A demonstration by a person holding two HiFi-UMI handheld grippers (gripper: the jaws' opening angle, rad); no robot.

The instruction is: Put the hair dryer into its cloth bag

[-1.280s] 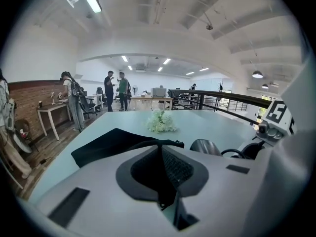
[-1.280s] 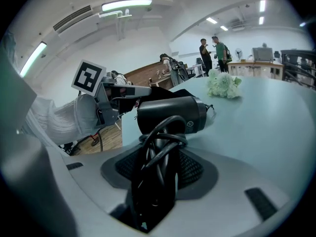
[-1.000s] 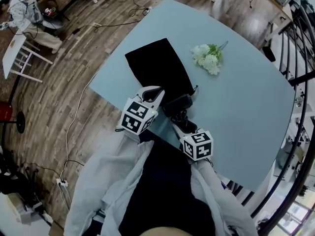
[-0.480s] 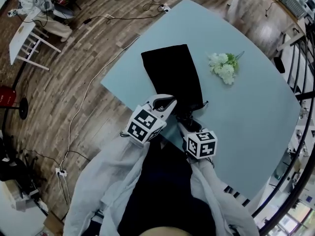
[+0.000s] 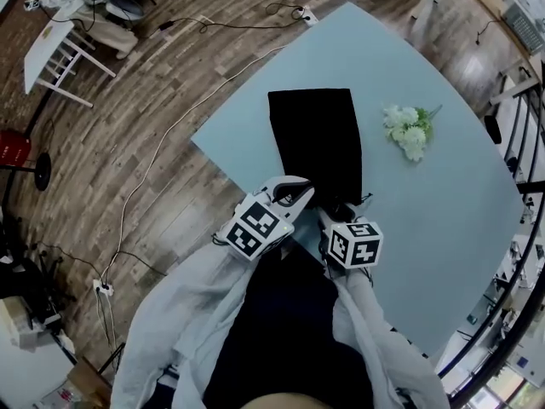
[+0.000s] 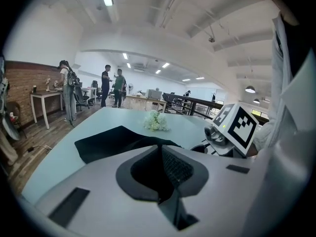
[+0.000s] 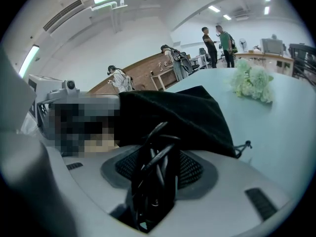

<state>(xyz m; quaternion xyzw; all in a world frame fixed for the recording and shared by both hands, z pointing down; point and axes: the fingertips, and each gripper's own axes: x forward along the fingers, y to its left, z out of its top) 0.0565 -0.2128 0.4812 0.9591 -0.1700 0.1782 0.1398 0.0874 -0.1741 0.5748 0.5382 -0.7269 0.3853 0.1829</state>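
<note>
Lower centre, the right gripper [image 7: 158, 158] is clamped on the hair dryer [image 7: 159, 132] by its coiled cord. The left gripper [image 6: 161, 153], almost closed, pinches the cloth bag [image 5: 315, 135] at its mouth edge. Judging by the bulge, the dryer's body is inside, only the cord end remains outside the bag – farther up it lies flat

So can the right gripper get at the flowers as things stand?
Probably not: the right gripper is shut on a black cord by the bag. The flowers lie in the open beside the bag, but it would have to drop the cord first.
</note>
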